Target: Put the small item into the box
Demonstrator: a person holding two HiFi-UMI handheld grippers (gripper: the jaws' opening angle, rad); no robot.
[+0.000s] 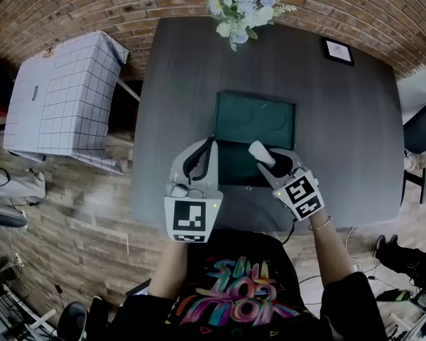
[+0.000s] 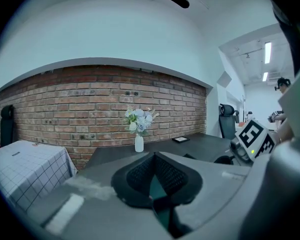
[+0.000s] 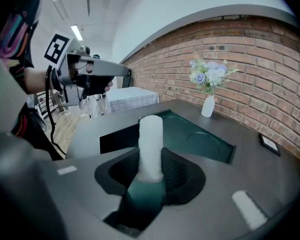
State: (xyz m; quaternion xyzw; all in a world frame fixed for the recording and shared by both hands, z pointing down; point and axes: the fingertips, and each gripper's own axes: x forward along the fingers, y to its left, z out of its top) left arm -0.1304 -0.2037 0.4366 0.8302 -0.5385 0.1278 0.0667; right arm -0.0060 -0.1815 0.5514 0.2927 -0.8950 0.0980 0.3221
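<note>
Your right hand-held gripper (image 3: 152,170) pinches a rough white cylinder (image 3: 151,134) over the rectangular green box (image 1: 255,119); your left hand-held gripper (image 2: 155,159) is pressed together.

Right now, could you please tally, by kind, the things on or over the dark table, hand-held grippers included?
Hand-held grippers: 2 (left hand-held gripper, right hand-held gripper)
Green box: 1
White cylinder: 1
Vase of flowers: 1
Black frame: 1
Total: 6

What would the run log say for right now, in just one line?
right gripper: shut on white cylinder | left gripper: shut, empty | green box: open on table | cylinder not yet in box
</note>
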